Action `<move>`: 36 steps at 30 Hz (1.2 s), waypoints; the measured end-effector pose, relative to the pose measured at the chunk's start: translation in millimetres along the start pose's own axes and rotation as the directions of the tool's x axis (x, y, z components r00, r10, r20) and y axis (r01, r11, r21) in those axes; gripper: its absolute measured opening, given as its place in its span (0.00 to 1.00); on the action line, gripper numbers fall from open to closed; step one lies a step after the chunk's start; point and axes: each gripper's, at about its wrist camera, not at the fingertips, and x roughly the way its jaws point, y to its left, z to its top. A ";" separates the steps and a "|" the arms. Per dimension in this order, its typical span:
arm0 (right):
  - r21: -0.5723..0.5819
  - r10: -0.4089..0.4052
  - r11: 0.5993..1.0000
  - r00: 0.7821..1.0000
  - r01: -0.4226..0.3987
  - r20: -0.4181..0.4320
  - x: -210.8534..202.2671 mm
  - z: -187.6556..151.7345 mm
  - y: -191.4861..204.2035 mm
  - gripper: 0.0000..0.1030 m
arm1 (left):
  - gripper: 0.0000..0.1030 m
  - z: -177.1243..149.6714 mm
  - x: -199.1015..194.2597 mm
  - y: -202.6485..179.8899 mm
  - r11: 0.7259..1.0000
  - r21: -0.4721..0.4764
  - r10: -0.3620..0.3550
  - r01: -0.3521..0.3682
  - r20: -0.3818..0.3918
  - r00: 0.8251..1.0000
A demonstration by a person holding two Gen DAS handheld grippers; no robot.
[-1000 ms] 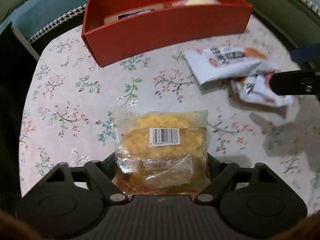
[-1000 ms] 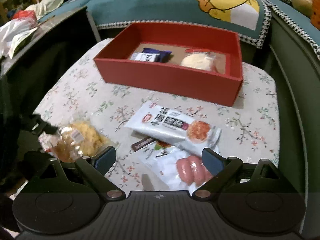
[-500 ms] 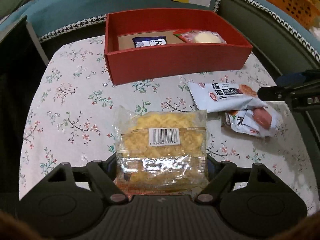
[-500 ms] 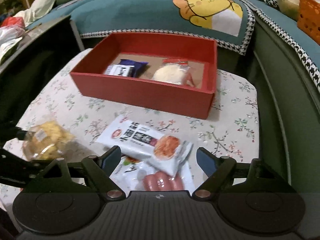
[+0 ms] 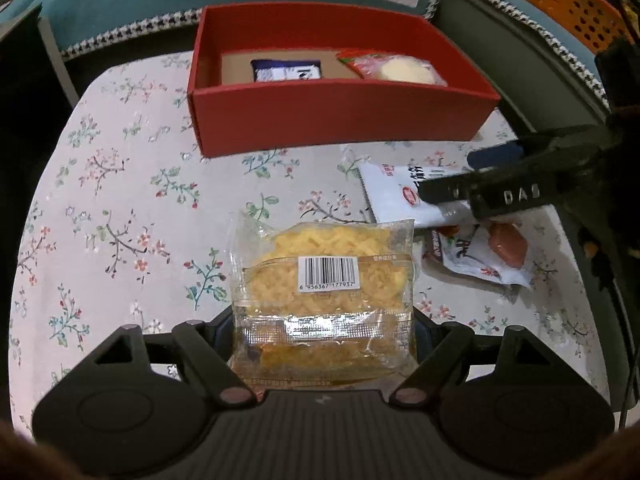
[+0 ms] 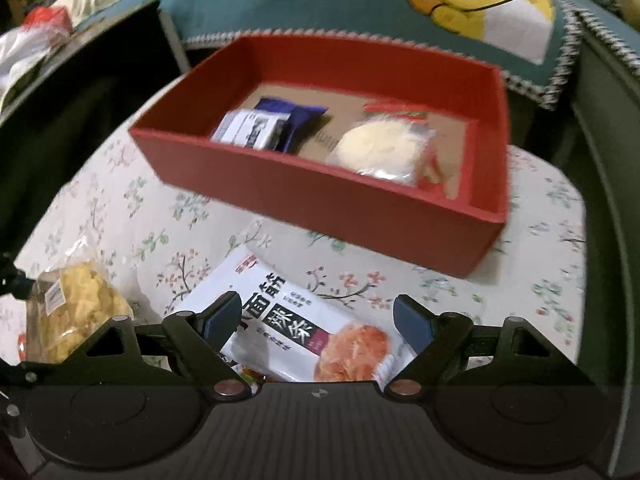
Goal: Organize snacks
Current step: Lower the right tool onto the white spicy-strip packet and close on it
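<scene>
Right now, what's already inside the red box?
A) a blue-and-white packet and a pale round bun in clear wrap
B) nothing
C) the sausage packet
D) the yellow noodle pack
A: the red box holds a blue-and-white packet and a wrapped pale bun; the yellow noodle pack sits clamped in the left gripper, outside it.

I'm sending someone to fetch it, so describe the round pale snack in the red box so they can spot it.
Find the red box on the floral tablecloth. Two packets lie inside; take the one at the right end, a clear wrapper with a red top edge holding a round pale bun, not the blue-and-white packet beside it.
</scene>
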 end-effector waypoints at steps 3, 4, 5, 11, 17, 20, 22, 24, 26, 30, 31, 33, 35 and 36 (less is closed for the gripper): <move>-0.003 0.022 1.000 0.999 -0.023 -0.044 6.7 -4.5 2.6 0.85 | 1.00 1.0 2.0 3.6 1.000 -0.011 0.010 -0.010 -0.006 1.000; 0.007 0.034 0.999 0.998 -0.034 -0.059 6.0 -7.3 2.9 0.85 | 1.00 1.4 2.1 4.9 1.000 -0.017 0.013 -0.013 -0.009 1.000; 0.024 0.045 0.999 0.996 -0.044 -0.072 3.6 -10.5 3.3 0.85 | 1.00 1.8 2.2 6.3 0.999 -0.027 0.019 -0.019 -0.011 1.000; 0.086 0.068 0.995 0.989 -0.058 -0.128 -21.8 -35.4 16.2 0.88 | 1.00 2.5 0.2 10.7 0.998 -0.052 0.029 -0.029 -0.007 1.000; -0.099 0.014 0.995 0.993 -0.026 -0.119 -42.9 -44.6 57.3 0.88 | 1.00 2.0 -3.2 9.8 0.998 -0.052 0.035 -0.035 -0.001 0.999; -0.174 -0.058 0.984 0.993 0.040 -0.099 -32.4 -31.4 64.8 0.88 | 1.00 1.2 -0.5 9.8 0.998 -0.047 0.041 -0.041 -0.010 0.999; -0.169 -0.053 0.985 0.992 0.033 -0.116 -16.5 -25.5 63.8 0.87 | 1.00 1.0 1.6 10.8 0.998 -0.046 0.049 -0.050 -0.015 0.999; -0.177 -0.084 0.982 0.986 0.057 -0.144 -1.7 -25.9 63.5 0.86 | 1.00 0.6 3.1 10.8 0.997 -0.038 0.061 -0.062 -0.019 0.998; -0.182 -0.093 0.981 0.981 0.061 -0.169 9.2 -32.2 66.4 0.86 | 1.00 -0.1 4.8 10.9 0.997 -0.029 0.075 -0.075 -0.023 0.997; -0.154 -0.082 0.986 0.986 0.060 -0.143 4.4 -41.1 68.2 0.94 | 1.00 -1.2 6.9 10.2 0.996 -0.016 0.085 -0.086 -0.028 0.996; -0.136 -0.069 0.990 0.985 0.047 -0.156 5.2 -43.6 67.2 1.00 | 1.00 -1.6 6.7 9.5 0.996 -0.013 0.084 -0.085 -0.029 0.996; -0.163 -0.093 0.984 0.982 0.067 -0.164 7.3 -49.1 72.4 1.00 | 1.00 -2.5 6.1 7.3 0.996 -0.002 0.088 -0.088 -0.026 0.996; -0.133 -0.096 0.988 0.984 0.076 -0.149 6.4 -50.3 73.3 1.00 | 1.00 -3.2 6.3 6.0 0.995 0.007 0.098 -0.098 -0.025 0.995; -0.122 -0.094 0.990 0.985 0.076 -0.144 5.8 -50.7 72.2 1.00 | 1.00 -3.3 6.6 6.1 0.995 0.009 0.099 -0.099 -0.025 0.995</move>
